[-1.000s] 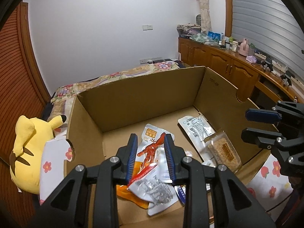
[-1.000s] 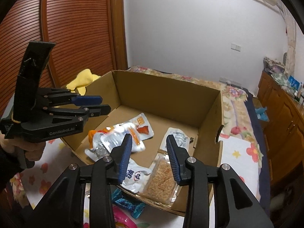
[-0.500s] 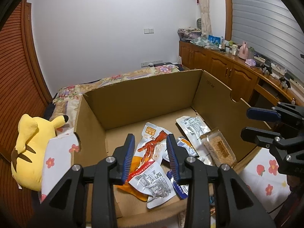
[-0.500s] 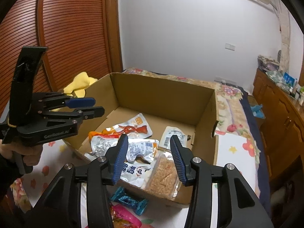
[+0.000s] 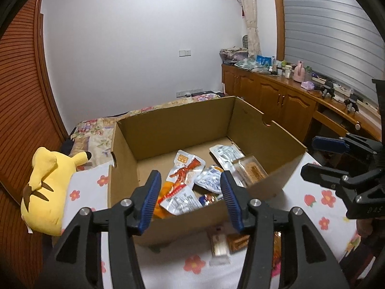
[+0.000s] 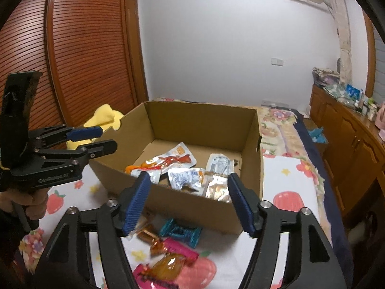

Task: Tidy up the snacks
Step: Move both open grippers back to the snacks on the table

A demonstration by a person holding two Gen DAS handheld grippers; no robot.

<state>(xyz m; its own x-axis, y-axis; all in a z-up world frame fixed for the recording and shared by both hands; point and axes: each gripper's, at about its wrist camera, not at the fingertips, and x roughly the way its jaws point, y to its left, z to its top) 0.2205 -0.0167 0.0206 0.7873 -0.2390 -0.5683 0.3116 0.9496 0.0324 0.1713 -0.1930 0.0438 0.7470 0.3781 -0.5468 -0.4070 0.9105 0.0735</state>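
Now | left gripper [image 5: 190,198] open, empty | right gripper [image 6: 189,201] open, empty | box [image 6: 204,210] ahead of both jaws collects packets [image 5: 190,180] | loose snacks [image 6: 168,252] below right jaws, probably next.

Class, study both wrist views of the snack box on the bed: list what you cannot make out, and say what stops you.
- Left wrist: loose snacks in front of the cardboard box are blurred and partly behind the left gripper.
- Right wrist: pink packet is cut off by the bottom edge and gripper arms.
- Both views: wrapper print is too small to read.
- Right wrist: yellow plush is mostly hidden behind the box wall.
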